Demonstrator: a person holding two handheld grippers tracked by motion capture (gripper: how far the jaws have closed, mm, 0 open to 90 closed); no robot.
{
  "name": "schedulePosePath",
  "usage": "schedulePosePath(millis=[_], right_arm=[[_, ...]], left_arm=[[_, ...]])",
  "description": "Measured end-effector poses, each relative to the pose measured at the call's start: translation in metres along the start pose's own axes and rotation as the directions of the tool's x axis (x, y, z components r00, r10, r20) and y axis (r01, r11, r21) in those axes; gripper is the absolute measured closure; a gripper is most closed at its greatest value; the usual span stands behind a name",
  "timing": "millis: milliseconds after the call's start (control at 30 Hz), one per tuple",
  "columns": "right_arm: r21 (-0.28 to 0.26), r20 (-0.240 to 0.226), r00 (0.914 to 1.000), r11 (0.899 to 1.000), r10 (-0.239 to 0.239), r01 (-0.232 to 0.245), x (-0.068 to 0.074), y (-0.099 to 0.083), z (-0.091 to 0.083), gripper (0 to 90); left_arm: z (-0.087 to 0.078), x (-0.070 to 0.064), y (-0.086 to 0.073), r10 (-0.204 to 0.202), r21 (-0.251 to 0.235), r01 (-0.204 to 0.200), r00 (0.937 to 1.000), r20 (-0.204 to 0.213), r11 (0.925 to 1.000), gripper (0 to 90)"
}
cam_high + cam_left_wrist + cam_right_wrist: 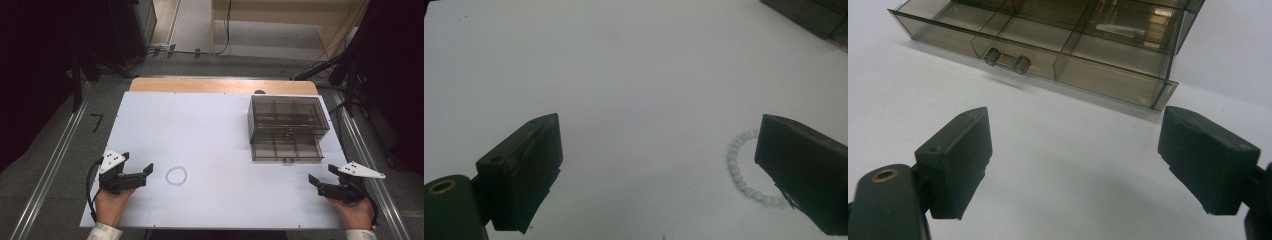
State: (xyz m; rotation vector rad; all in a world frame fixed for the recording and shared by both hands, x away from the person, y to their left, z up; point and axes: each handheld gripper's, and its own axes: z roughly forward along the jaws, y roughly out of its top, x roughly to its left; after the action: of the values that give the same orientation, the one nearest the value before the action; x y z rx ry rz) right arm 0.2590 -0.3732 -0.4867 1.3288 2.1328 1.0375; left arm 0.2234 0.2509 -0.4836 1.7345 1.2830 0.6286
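While both grippers gape wide, bracelet (176,175) lies just beside left gripper (137,174); right gripper (322,182) near drawer (285,148).

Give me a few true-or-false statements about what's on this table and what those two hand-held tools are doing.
1. The left tool is clamped on the bead bracelet. False: its jaws are open and the bracelet lies loose on the table.
2. The lower drawer of the smoky plastic organizer is pulled out. True.
3. The bracelet sits inside the drawer. False: it lies on the table near the left tool.
4. The right tool is open and holds nothing. True.
5. The drawer has divided compartments. True.
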Motion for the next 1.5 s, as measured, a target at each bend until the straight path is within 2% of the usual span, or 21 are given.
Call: schedulePosePath(millis=[333,667,967,1500], right_arm=[[0.001,0.003,1.0000,1.000,-0.002,0.002,0.000,0.000,0.000,12.4],[0.001,0.004,1.0000,1.000,-0.004,0.004,0.000,0.000,0.000,12.4],[0.004,0.007,1.0000,1.000,-0.007,0.007,0.000,0.000,0.001,12.4],[0.005,0.010,0.9999,1.000,-0.003,0.003,0.000,0.001,0.001,12.5]], left_arm=[[0.002,0.000,0.000,-0.003,0.018,0.003,1.0000,-0.001,0.9998,5.7],[0.004,-0.002,-0.001,-0.002,0.029,0.002,0.9998,0.018,0.9996,5.7],[0.009,-0.007,-0.001,0.015,0.058,-0.018,0.9988,0.046,0.9982,5.7],[0.016,-0.014,0.000,0.024,0.071,-0.028,0.9982,0.054,0.9971,8.3]])
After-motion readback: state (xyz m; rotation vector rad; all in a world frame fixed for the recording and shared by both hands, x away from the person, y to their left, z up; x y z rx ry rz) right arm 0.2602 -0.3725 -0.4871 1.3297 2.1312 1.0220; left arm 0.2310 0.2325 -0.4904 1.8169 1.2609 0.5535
